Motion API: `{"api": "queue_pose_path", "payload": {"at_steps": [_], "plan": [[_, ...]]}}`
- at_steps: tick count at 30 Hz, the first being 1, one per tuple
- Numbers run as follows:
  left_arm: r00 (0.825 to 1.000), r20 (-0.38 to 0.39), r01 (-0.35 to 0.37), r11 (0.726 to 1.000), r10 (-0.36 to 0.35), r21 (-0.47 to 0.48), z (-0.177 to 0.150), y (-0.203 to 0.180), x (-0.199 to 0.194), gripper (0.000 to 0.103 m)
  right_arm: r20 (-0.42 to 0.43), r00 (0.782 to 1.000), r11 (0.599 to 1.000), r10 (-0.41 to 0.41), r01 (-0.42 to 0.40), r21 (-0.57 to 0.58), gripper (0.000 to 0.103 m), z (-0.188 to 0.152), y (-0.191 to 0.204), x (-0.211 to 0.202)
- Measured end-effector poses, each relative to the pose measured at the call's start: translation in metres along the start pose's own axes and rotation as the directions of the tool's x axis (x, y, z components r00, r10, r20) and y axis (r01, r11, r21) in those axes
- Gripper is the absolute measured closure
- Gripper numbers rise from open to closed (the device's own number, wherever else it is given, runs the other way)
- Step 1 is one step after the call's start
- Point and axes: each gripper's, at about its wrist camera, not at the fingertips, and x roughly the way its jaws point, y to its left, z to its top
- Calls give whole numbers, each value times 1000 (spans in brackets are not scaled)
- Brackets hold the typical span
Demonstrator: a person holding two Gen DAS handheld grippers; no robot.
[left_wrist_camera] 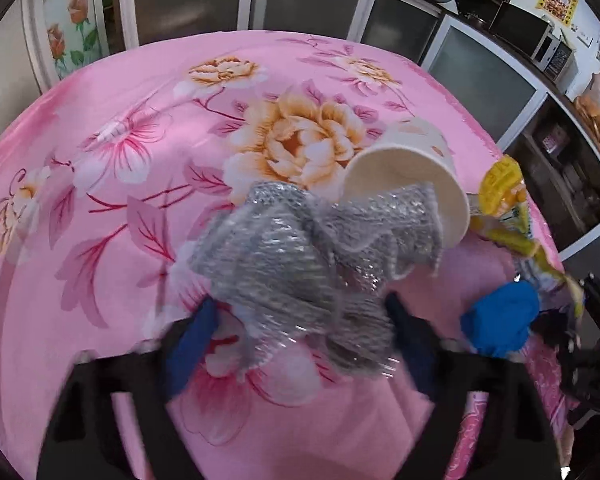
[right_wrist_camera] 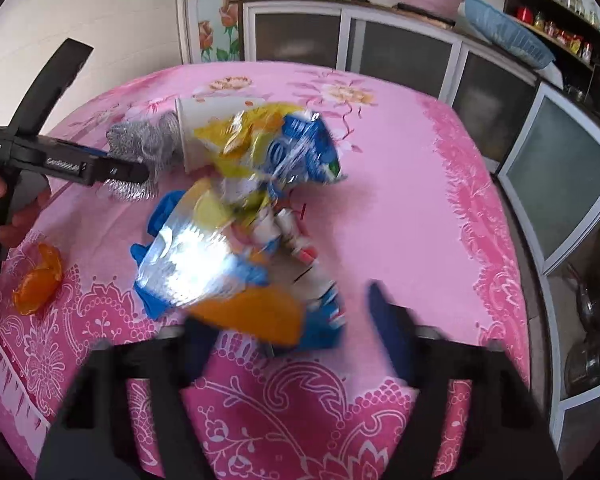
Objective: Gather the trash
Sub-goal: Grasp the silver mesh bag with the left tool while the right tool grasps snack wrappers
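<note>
A crumpled silver mesh scrubber (left_wrist_camera: pixel 300 276) fills the gap of my left gripper (left_wrist_camera: pixel 300 340) and touches both fingers; part of it reaches into a paper cup (left_wrist_camera: pixel 412 184) lying on its side. From the right wrist view the left gripper (right_wrist_camera: pixel 132 174) sits at the scrubber (right_wrist_camera: pixel 144 140) beside the cup (right_wrist_camera: pixel 204 128). My right gripper (right_wrist_camera: pixel 296 328) straddles a heap of snack wrappers (right_wrist_camera: pixel 220 248), yellow, blue and foil. Its left finger touches an orange piece (right_wrist_camera: pixel 252 312), while a small gap shows at the right finger (right_wrist_camera: pixel 384 320). Everything is motion-blurred.
The round table wears a pink floral cloth (right_wrist_camera: pixel 420 200). An orange peel (right_wrist_camera: pixel 36 280) lies near its front left edge by a hand (right_wrist_camera: pixel 16 216). A blue glove (left_wrist_camera: pixel 500 320) sits under the wrappers. Glass-door cabinets (right_wrist_camera: pixel 400 52) ring the far side.
</note>
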Motion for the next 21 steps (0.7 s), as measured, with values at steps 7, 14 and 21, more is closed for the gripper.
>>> {"api": "queue_pose_path", "payload": {"at_steps": [7,14,21], "plan": [[999,18,35,999,-35,-12,0,5,-10,88,56,997,996,54,-58,70,66,0,-7,-17],[997,66,32,999,-33,18,-13,7,-45,88,79,996,997,35,-40,66,66,-4,-4,-38],[995,85,46,999,-46,-2,-39,17,-73,88,103,994,996,27,-36,86,66,-12,-3,-63]]}}
